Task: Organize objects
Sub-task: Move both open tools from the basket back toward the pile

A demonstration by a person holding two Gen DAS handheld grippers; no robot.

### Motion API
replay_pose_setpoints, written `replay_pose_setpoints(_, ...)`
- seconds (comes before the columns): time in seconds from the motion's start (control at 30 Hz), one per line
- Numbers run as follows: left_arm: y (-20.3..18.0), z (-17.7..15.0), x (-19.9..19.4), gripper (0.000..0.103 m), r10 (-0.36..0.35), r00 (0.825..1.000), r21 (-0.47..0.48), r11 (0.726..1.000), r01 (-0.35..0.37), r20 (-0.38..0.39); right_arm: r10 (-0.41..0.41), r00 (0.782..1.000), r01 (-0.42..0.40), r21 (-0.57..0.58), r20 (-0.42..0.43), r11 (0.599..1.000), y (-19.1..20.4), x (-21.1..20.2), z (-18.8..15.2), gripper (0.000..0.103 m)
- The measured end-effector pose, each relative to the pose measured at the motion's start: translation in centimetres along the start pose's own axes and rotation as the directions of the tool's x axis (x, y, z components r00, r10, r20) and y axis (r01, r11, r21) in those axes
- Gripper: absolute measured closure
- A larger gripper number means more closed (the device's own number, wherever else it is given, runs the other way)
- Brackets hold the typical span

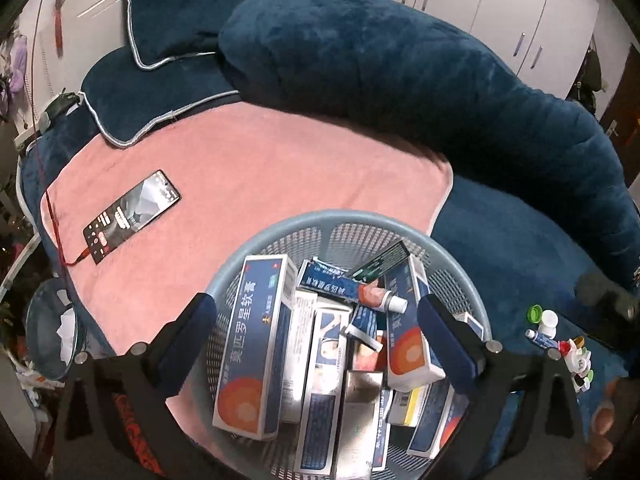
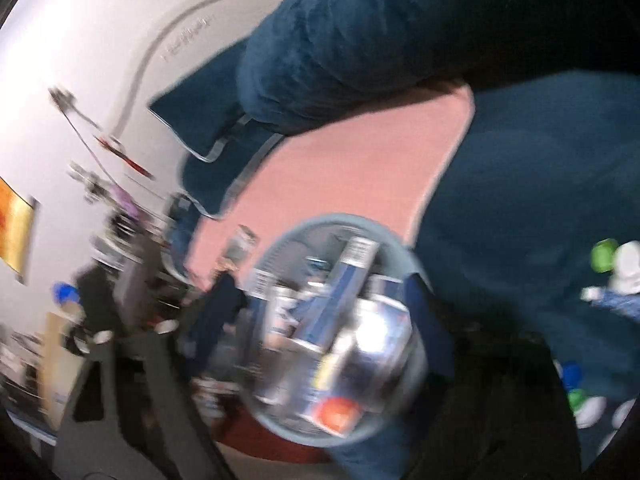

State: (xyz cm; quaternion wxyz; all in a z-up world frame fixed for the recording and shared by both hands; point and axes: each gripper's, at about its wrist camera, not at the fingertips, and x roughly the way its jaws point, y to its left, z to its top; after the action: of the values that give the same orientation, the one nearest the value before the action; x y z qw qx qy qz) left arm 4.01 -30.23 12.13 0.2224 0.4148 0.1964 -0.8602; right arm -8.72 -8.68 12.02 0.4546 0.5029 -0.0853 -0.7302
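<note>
A light blue mesh basket point(image 1: 320, 220) stands on the bed, full of blue and white medicine boxes point(image 1: 256, 340) and an ointment tube point(image 1: 360, 288). My left gripper point(image 1: 320, 320) hangs over it, open, its two dark fingers wide apart above the boxes and touching nothing. The right wrist view is blurred. There the same basket point(image 2: 340, 219) lies under my right gripper point(image 2: 324, 316), whose fingers also stand wide apart, open, with nothing held. Loose caps and a small tube point(image 1: 544, 328) lie on the blue bedding right of the basket, seen blurred as caps point(image 2: 612, 268) in the right view.
A phone point(image 1: 132, 212) with a red cable lies on the pink towel point(image 1: 260, 168). Blue pillows point(image 1: 152, 112) and a long blue bolster point(image 1: 400, 72) line the back. A glass-lidded bin point(image 1: 52, 328) sits off the bed's left edge. A hand point(image 1: 604, 416) shows at lower right.
</note>
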Motion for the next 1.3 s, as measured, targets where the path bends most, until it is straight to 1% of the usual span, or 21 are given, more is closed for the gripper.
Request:
replay_pose_setpoints(0.1,-0.5,-0.2,-0.1,0.001,0.000,1.000,0.022,1.000,0.000,0.001,-0.081,0.997,0.081,-0.061,-0.010,0.995,-0.3,-0.1,-0.4,0.000)
replay_pose_setpoints(0.17,-1.0,-0.3,-0.1,0.001,0.001,1.000,0.040,0.999,-0.001,-0.001,-0.148,0.989,0.145,-0.107,-0.018,0.984,-0.8,-0.3,-0.7,0.000)
replay_pose_setpoints(0.27,-1.7,-0.5,0.0,0.001,0.003,1.000,0.060,0.998,-0.003,-0.006,-0.205,0.979,0.202,-0.136,-0.008,0.970,-1.6,-0.7,-1.0,0.000)
replay_pose_setpoints(0.43,-3.0,-0.7,0.0,0.001,0.001,1.000,0.094,0.996,-0.001,-0.007,-0.216,0.976,0.212,-0.117,-0.023,0.970,-3.0,-1.3,-1.6,0.000)
replay_pose_setpoints(0.73,-5.7,-1.1,0.2,0.001,-0.009,1.000,0.152,0.988,0.012,-0.024,-0.243,0.970,0.240,-0.091,-0.021,0.966,-5.0,-2.9,-1.8,0.000)
replay_pose_setpoints(0.9,-7.5,-1.5,0.0,0.001,-0.040,0.999,0.177,0.983,0.045,-0.036,-0.262,0.965,0.260,-0.067,-0.019,0.963,-6.6,-4.1,-2.0,0.000)
replay_pose_setpoints(1.03,-10.0,-1.9,0.1,0.001,-0.070,0.996,0.220,0.972,0.080,-0.055,-0.289,0.957,0.288,-0.034,-0.020,0.957,-9.0,-5.1,-2.1,0.000)
replay_pose_setpoints(1.1,-11.6,-2.4,0.3,0.001,-0.092,0.993,0.252,0.962,0.107,-0.071,-0.311,0.950,0.312,-0.002,-0.027,0.950,-10.8,-5.8,-2.4,0.000)
replay_pose_setpoints(1.13,-12.4,-2.7,0.3,0.001,-0.113,0.991,0.263,0.956,0.129,-0.076,-0.319,0.947,0.319,0.009,-0.031,0.948,-11.3,-6.0,-2.5,0.000)
replay_pose_setpoints(1.17,-13.4,-2.9,0.1,0.001,-0.149,0.986,0.272,0.948,0.165,-0.079,-0.330,0.943,0.331,0.026,-0.037,0.943,-12.2,-6.3,-2.7,0.000)
replay_pose_setpoints(1.2,-14.0,-3.1,-0.2,0.001,-0.166,0.984,0.272,0.946,0.177,-0.063,-0.334,0.942,0.336,0.034,-0.037,0.941,-12.7,-6.5,-2.9,0.000)
replay_pose_setpoints(1.27,-15.2,-3.5,-1.2,0.001,-0.114,0.993,0.260,0.960,0.104,0.026,-0.347,0.937,0.348,0.047,-0.034,0.936,-13.8,-7.4,-3.4,0.000)
replay_pose_setpoints(1.3,-15.9,-3.8,-1.7,0.001,-0.116,0.992,0.267,0.959,0.098,0.053,-0.350,0.936,0.351,0.051,-0.034,0.935,-14.1,-7.8,-3.5,0.000)
